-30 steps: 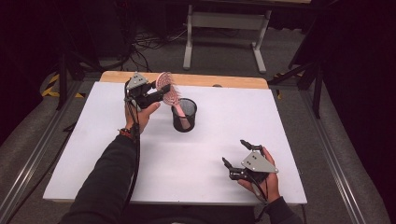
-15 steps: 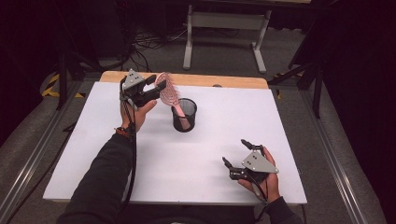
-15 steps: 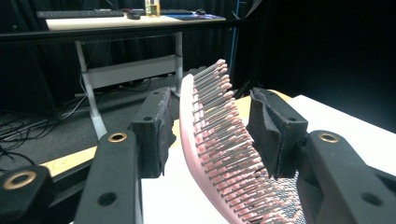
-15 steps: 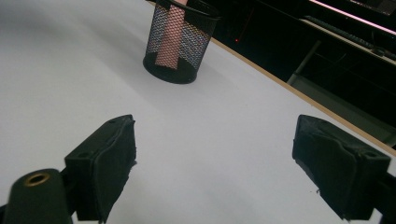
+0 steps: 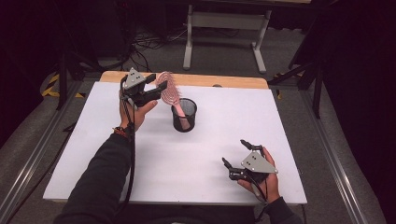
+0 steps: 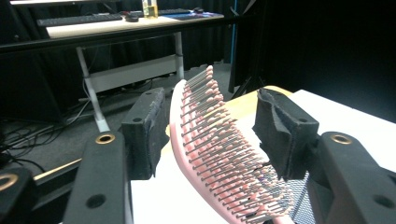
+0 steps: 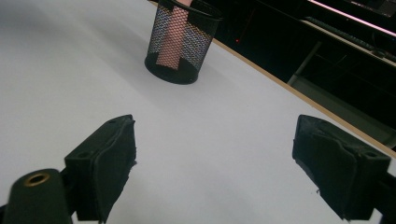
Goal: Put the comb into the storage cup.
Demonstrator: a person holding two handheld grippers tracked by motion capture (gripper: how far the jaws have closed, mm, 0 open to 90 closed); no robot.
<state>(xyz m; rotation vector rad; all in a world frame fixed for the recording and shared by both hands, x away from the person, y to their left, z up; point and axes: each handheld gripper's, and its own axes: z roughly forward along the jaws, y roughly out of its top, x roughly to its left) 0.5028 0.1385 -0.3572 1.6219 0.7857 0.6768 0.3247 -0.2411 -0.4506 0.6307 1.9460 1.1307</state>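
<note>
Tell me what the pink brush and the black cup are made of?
The pink hairbrush looks like smooth, slightly glossy plastic: one curved moulded body with rows of thin stiff bristles, which may be plastic too. The black mesh cup looks like matt painted metal wire: the right gripper view shows fine see-through netting, with the brush handle visible behind it, and a solid rim.

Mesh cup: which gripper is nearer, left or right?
Left. The left gripper is beside the mesh cup, jaws open around the pink hairbrush standing in it. The right gripper rests near the table's front edge, well away.
</note>
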